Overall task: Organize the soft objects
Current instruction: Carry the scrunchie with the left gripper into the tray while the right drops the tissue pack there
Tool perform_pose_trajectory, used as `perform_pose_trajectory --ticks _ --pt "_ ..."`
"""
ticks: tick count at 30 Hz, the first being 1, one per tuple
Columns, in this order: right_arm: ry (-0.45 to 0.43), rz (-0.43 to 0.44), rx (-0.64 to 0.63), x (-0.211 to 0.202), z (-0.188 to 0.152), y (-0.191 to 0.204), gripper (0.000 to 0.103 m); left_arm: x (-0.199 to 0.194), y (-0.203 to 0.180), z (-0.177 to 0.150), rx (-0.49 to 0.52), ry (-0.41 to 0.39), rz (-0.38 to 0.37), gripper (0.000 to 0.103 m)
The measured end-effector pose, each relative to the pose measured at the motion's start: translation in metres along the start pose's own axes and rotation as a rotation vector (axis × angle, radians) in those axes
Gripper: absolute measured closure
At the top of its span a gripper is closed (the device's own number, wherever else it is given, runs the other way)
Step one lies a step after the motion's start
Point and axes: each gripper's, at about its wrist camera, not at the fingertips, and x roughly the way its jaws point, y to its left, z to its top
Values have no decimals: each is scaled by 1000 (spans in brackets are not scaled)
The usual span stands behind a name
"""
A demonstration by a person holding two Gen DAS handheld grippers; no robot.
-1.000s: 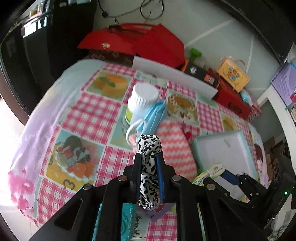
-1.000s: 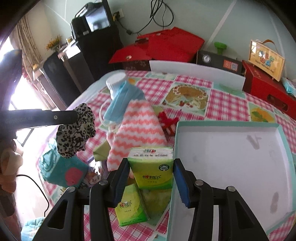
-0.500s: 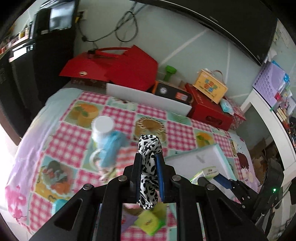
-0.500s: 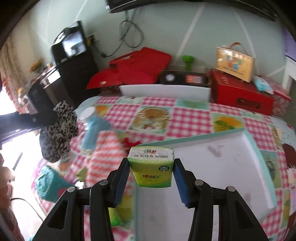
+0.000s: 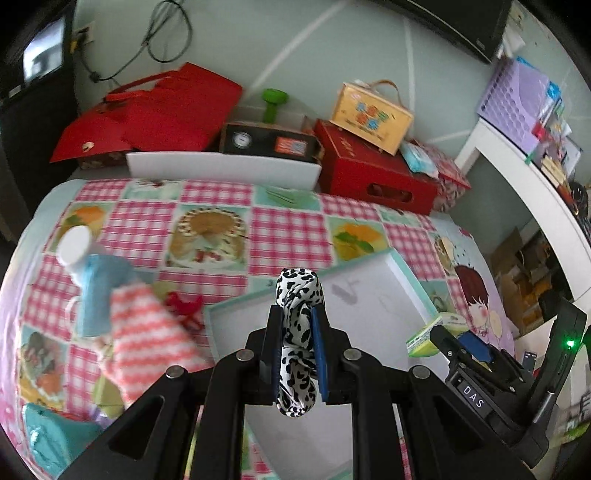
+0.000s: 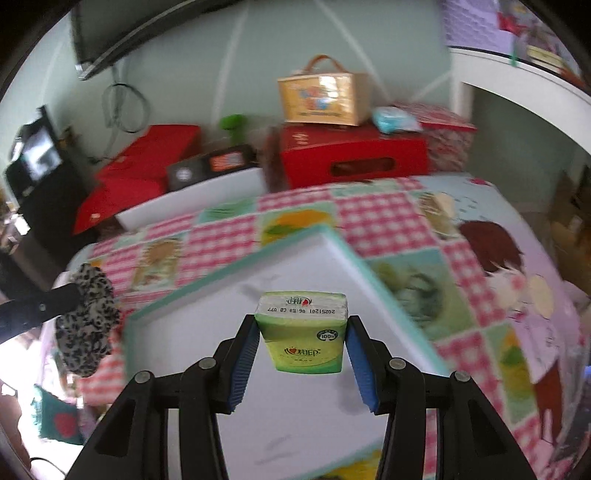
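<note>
Behind worktop: red boxes (image 5: pixel 373 170), yellow carry case (image 5: pixel 371 114), green dumbbell (image 5: pixel 273 105)
Wall: dangling cable (image 5: pixel 166 33)
Right side: white shelf (image 5: pixel 535 192), purple basket (image 5: pixel 513 99)

— What's behind my table?
— A pale green wall (image 5: pixel 295 48) across the frame's top, a black television cabinet (image 5: pixel 33 74) upper left, a white shelf unit (image 5: pixel 517 177) at right.
</note>
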Motion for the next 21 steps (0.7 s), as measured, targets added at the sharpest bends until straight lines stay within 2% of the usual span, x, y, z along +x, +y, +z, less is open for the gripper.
perform_pose_trajectory --ticks 6,11,21 --pt "26 -70 49 7 -2 -32 52 34 -31 -9 8 44 -14 87" --pt "50 -71 82 15 -4 -48 52 59 -46 -19 -24 78 -46 87" --pt "73 -73 47 23 -4 -35 52 78 -43 -33 -21 112 -19 87"
